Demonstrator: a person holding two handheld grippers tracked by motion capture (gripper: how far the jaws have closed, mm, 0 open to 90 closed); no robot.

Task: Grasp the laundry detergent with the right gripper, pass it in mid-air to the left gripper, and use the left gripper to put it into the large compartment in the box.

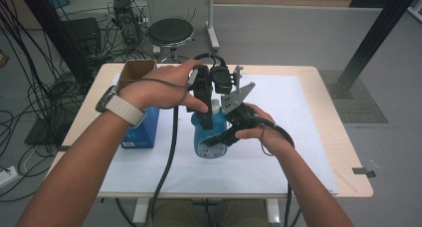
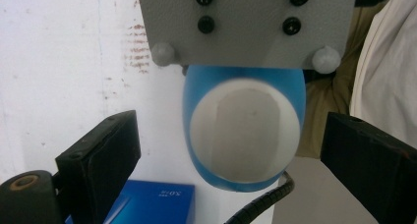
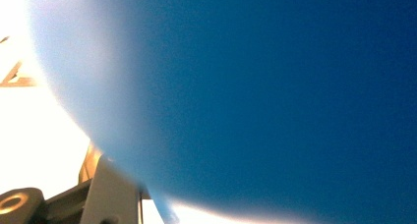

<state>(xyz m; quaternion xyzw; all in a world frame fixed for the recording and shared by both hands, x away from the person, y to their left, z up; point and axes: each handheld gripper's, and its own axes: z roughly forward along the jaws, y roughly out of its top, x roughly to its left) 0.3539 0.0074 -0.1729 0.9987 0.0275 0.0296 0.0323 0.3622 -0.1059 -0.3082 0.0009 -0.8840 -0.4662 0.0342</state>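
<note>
Scene: We see a blue bottle standing upright near the middle of a white sheet on the desk, with both hands closing in on it from above and the side.
Right gripper: The right gripper is clamped on the bottle's body, low on its right side; in the right gripper view the blue wall sits pressed up against the lens.
Left gripper: The left gripper hangs over the bottle's top with its jaws apart, nothing between the pads yet; the left gripper view looks straight down on the bottle.
Neighbours: A blue box lies just beside the bottle on the left, and an open cardboard box stands behind it.
Risk, tipping: We judge that a downward push off the bottle's axis could lever it out of the side grip and topple it.
Risk, slipping: A smooth rounded wall may twist in the clamp if the top is turned hard.
Risk, collision: The two grippers crowd close; the grey plate may knock the left one.
Risk, cable: The trailing cable could drag across the blue box.
</note>
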